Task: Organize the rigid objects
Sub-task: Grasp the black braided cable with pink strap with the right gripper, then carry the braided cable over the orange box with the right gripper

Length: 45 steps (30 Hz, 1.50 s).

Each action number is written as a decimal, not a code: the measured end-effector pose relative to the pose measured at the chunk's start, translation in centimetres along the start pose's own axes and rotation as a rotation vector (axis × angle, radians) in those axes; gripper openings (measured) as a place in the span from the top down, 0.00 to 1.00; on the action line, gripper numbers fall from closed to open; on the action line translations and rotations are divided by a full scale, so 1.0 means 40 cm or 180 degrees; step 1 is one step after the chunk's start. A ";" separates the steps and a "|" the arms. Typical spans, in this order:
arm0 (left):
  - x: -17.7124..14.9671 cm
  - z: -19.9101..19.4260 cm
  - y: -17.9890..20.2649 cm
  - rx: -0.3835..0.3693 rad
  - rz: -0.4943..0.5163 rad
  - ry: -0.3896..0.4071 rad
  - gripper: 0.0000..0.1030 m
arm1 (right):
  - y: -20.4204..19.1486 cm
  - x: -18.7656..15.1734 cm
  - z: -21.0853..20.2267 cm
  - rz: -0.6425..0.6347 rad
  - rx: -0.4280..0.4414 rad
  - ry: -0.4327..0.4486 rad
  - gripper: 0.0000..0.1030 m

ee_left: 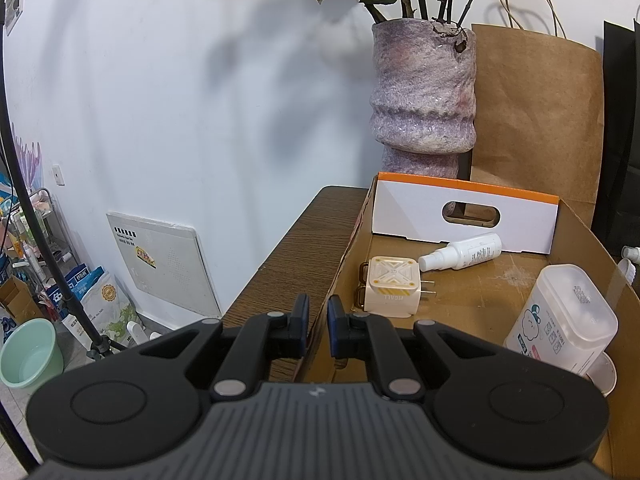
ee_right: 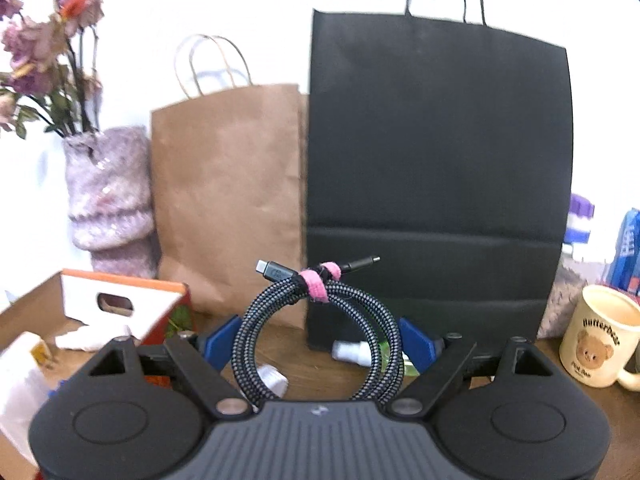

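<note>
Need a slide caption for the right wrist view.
Right gripper holds coiled braided cable before black paper bag.

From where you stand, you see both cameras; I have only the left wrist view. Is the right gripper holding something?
Observer: Yes. The right gripper holds a coiled braided cable between its jaws, bound with a pink strap.
Operator: What is behind it?
Observer: A black paper bag stands right behind the cable; your view shows only its edge.
Operator: Anything to the right of that bag?
Observer: A cream mug with a bear picture stands on the table there.
</note>
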<state>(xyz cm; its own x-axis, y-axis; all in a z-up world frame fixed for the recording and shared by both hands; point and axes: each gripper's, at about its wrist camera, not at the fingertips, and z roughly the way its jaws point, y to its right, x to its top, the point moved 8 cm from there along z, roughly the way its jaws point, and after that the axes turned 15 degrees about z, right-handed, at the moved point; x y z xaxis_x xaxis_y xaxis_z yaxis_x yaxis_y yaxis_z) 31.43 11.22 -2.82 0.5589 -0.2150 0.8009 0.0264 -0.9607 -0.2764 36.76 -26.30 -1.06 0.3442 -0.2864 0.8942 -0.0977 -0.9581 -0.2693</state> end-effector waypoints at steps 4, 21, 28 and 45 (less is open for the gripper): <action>0.000 0.000 0.001 0.0000 -0.0002 0.0000 0.90 | -0.042 0.009 -0.027 -0.0070 0.0140 0.0066 0.18; 0.000 -0.001 0.000 0.0001 -0.0002 0.0000 0.90 | -0.270 -0.031 -0.116 -0.0427 0.0791 0.0058 0.18; 0.000 -0.001 0.000 0.0002 -0.0003 0.0000 0.90 | -0.349 -0.052 -0.127 -0.0484 0.0981 -0.0011 0.18; 0.001 -0.001 0.000 0.0008 0.0008 0.0005 0.90 | -0.456 -0.098 -0.103 -0.0641 0.1148 -0.0318 0.18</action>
<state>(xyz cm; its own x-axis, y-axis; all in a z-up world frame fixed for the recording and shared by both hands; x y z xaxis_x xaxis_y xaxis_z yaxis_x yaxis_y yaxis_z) 31.42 11.20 -2.77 0.5577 -0.2177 0.8010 0.0272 -0.9597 -0.2797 33.34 -7.71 1.81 0.4136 -0.0749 0.9074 0.3076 -0.9265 -0.2166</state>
